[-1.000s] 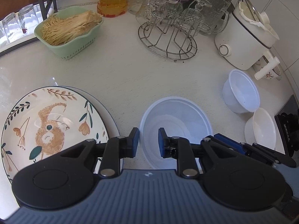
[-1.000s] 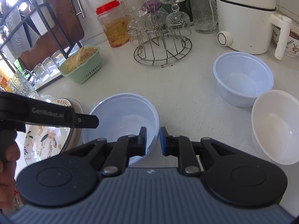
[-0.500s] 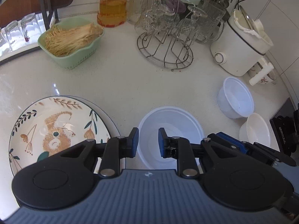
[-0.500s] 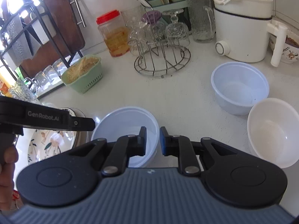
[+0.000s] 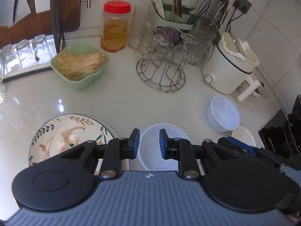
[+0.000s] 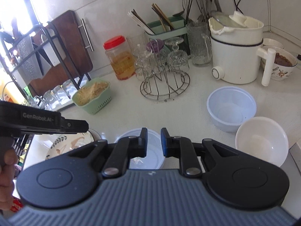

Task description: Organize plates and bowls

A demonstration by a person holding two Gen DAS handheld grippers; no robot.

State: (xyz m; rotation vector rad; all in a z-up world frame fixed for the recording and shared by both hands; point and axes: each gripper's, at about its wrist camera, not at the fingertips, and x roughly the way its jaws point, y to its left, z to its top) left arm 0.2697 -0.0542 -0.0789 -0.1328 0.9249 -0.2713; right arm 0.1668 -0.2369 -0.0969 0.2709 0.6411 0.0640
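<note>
A patterned plate [image 5: 62,139] with a squirrel design lies on the white counter at the left; it also shows in the right wrist view [image 6: 65,145]. A large translucent bowl [image 5: 150,150] [image 6: 150,156] stands beside it, below both grippers. A smaller translucent bowl [image 5: 223,114] [image 6: 231,109] and a white bowl [image 5: 243,136] [image 6: 261,141] stand at the right. My left gripper [image 5: 147,144] and right gripper [image 6: 152,142] hang high above the large bowl, jaws slightly apart, holding nothing.
A green basket of noodles [image 5: 80,67], a red-lidded jar [image 5: 114,30], a wire rack of glasses [image 5: 161,60], a white cooker [image 5: 229,66] and a utensil holder [image 5: 175,17] stand at the back. A dark rack with glasses [image 6: 37,60] is at the left.
Both grippers have risen and pulled back from the counter, so the bowls and plate look smaller and lower. No object has moved. The jaws keep the same small gap.
</note>
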